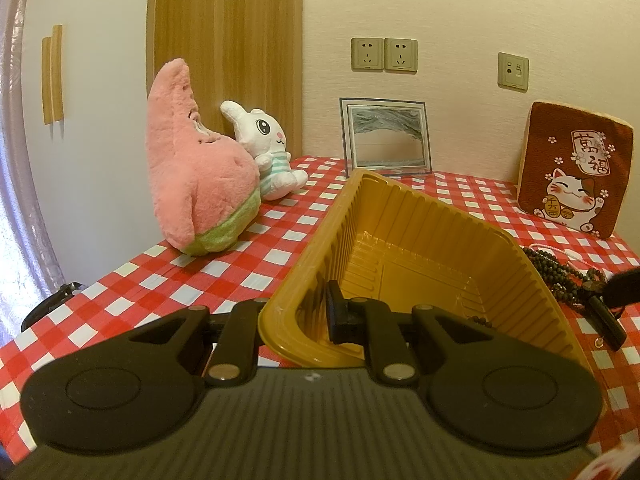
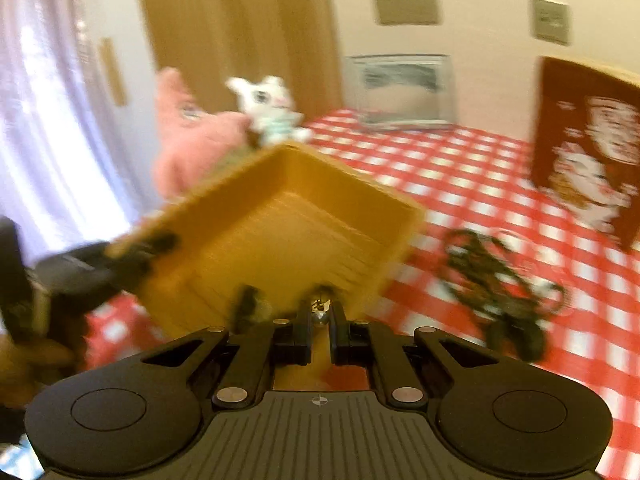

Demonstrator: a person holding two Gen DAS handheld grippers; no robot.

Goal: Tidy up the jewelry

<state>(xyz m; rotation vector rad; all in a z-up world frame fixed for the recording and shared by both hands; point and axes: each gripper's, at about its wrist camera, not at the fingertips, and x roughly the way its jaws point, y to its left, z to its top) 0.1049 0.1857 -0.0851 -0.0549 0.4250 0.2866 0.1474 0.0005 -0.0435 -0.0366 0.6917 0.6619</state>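
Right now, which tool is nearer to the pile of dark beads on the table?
Right. The right tool is beside the beads, shut on a small metal piece at the tray. The left tool grips the tray's rim on the side away from them.

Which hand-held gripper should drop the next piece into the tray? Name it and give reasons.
Right. The right hand-held gripper is nearly shut on a small metallic piece, poised at the yellow tray. The left hand-held gripper is clamped on the tray rim, tilting it, so it is occupied.
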